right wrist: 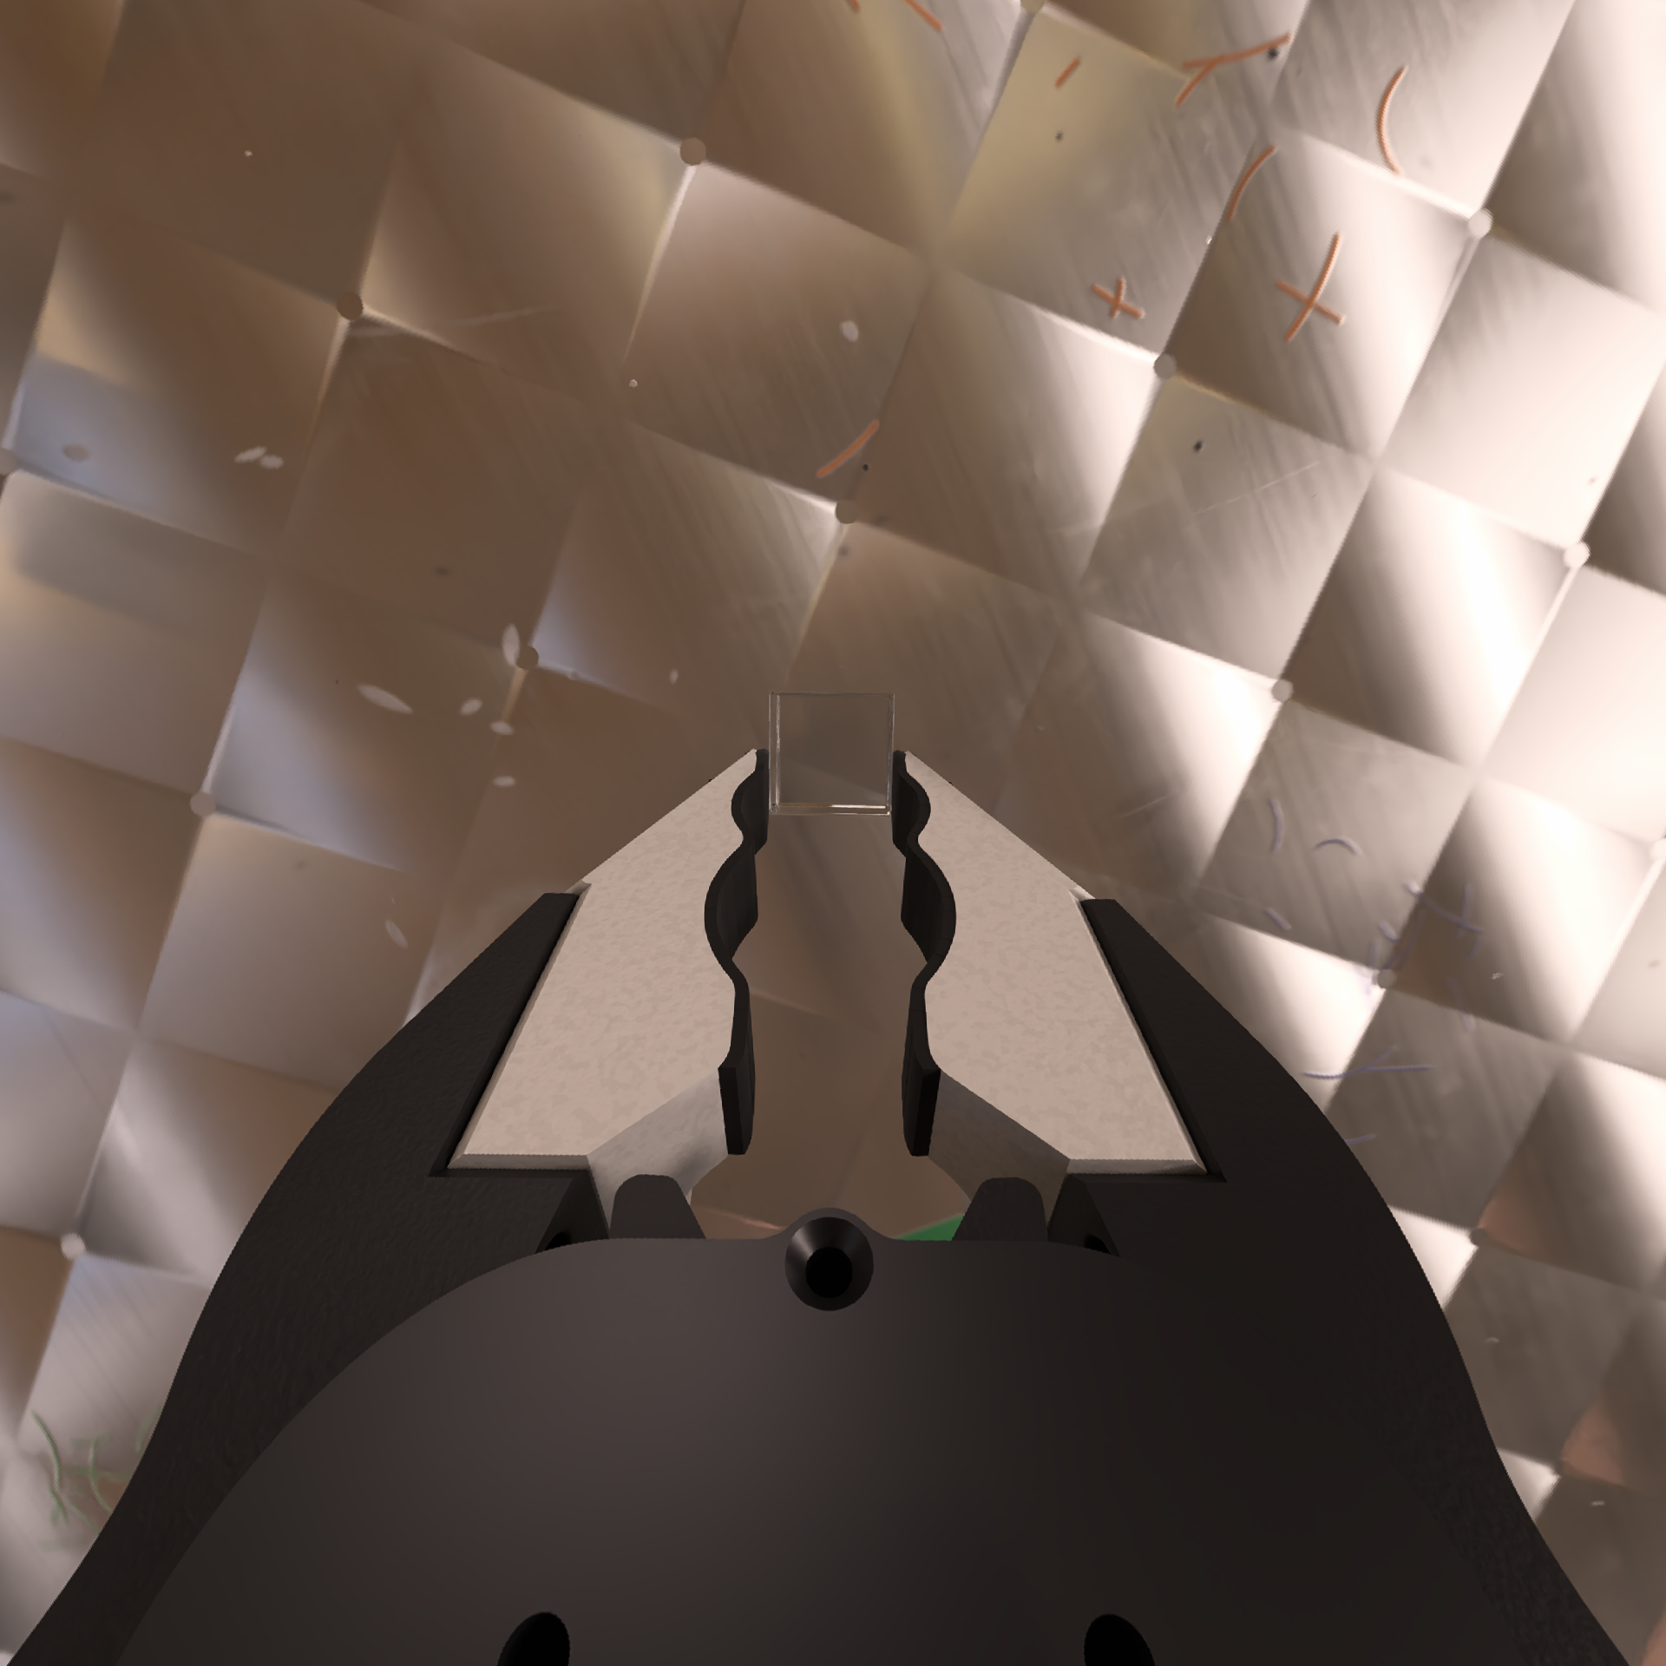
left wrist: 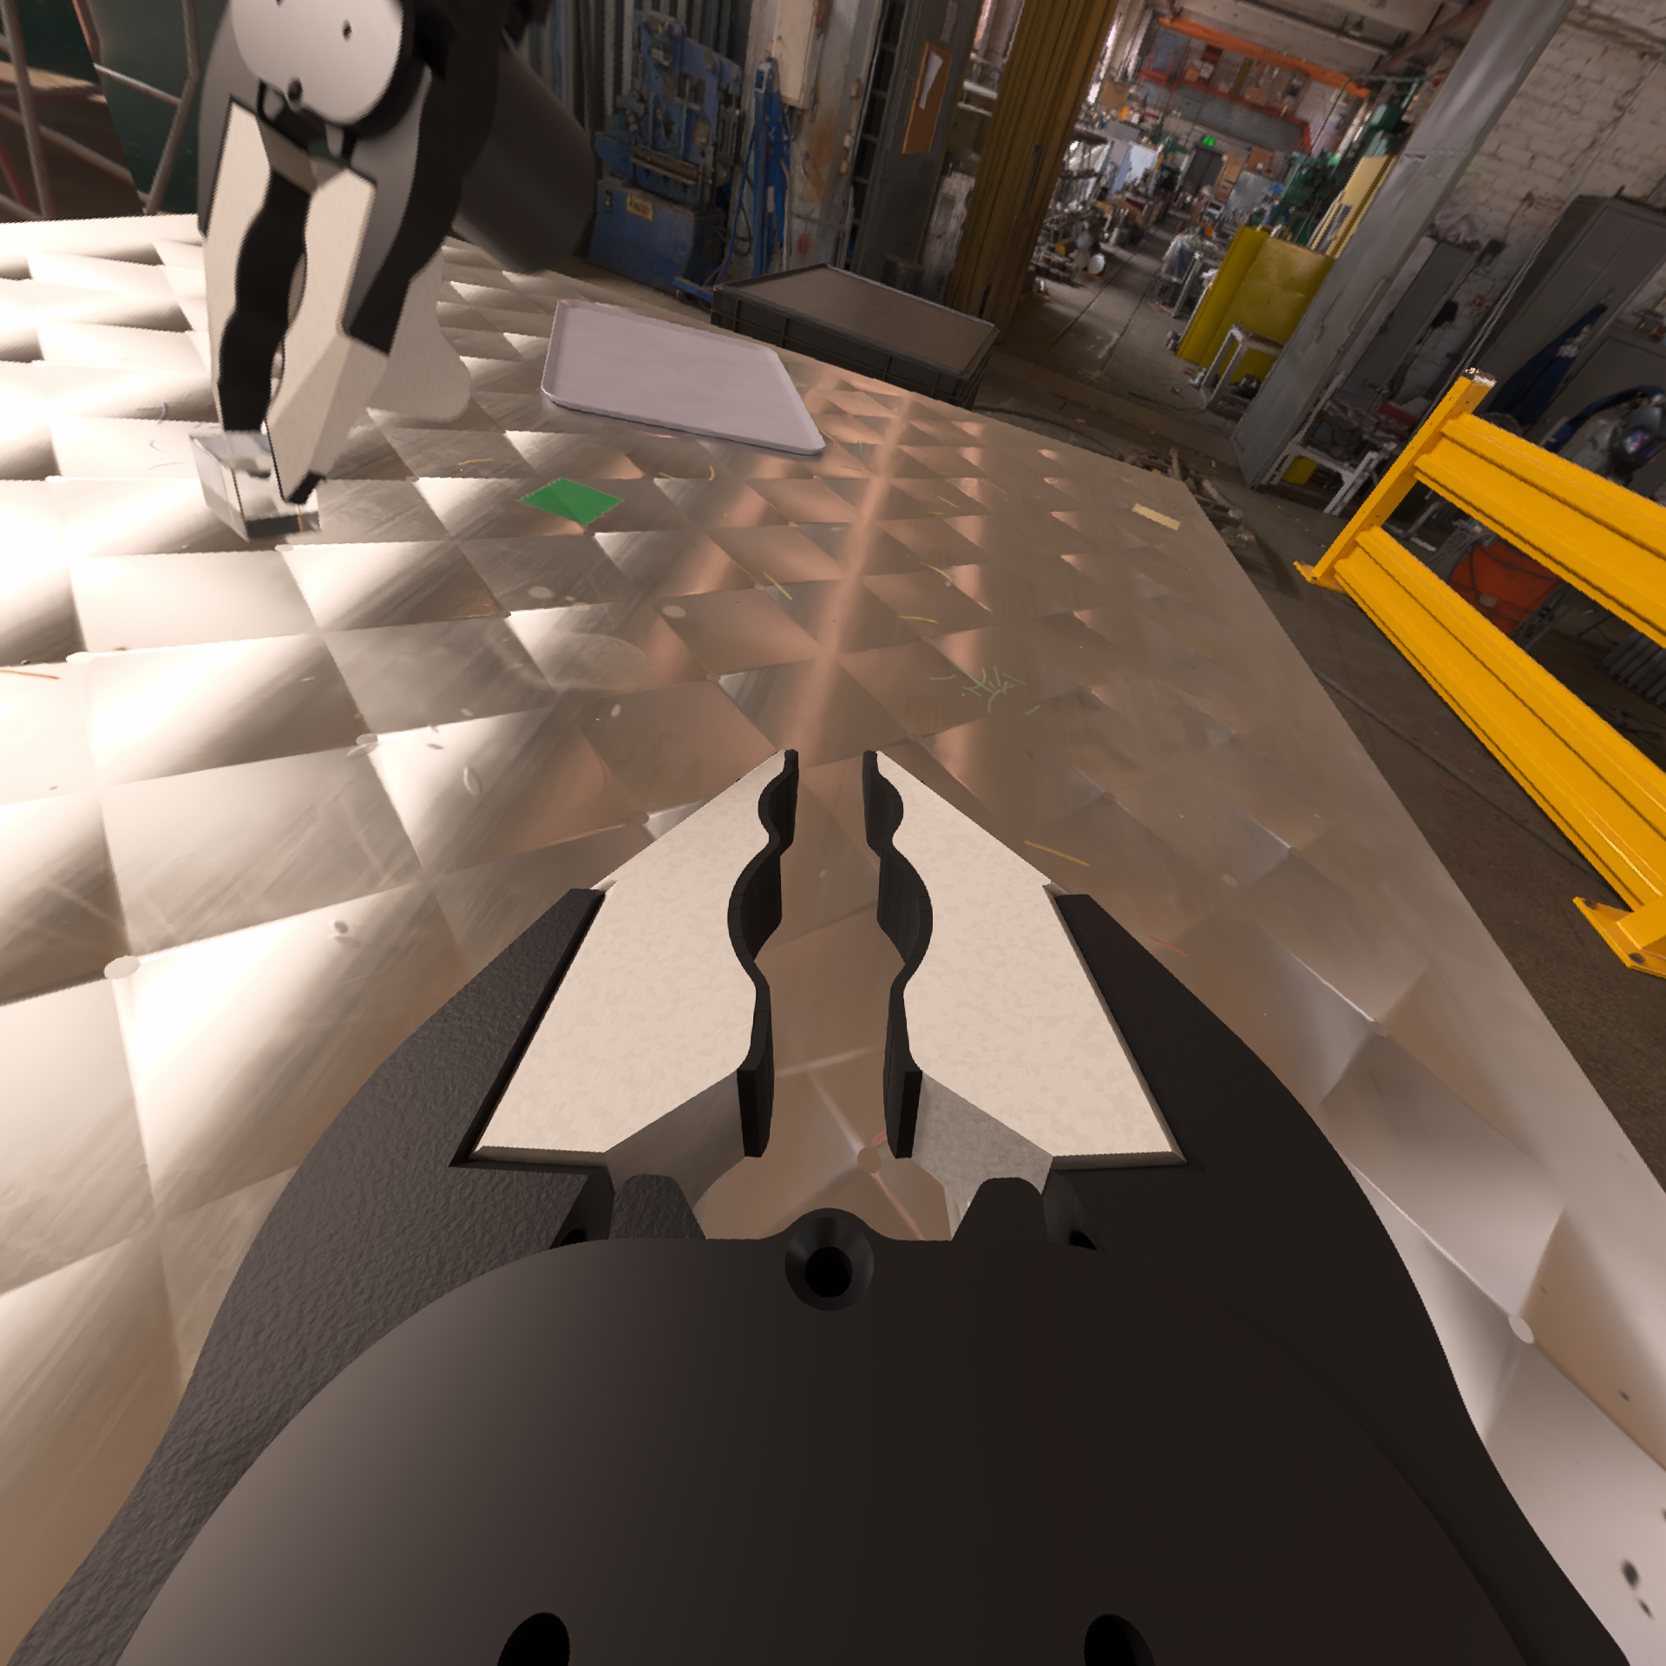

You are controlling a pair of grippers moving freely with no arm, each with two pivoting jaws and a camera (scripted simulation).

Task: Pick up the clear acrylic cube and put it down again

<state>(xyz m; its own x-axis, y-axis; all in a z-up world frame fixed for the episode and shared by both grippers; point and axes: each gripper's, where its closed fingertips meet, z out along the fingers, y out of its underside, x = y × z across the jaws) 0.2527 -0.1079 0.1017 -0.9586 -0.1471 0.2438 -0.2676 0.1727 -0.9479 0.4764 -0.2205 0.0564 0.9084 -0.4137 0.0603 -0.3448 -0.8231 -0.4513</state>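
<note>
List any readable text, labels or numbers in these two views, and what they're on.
Nothing legible in either view.
blue machine: yellow plate, too blurred to read.
green sign far down the hall: too small to read.
tabletop: orange and purple scribbles, no words.
clear acrylic cube: no markings.

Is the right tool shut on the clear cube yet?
Yes, shut on it: the right tool has both fingertips against the clear cube's sides, at the table.

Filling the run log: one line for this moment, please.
right hand-held gripper: shut on clear acrylic cube | cube: on table | left hand-held gripper: empty
</note>
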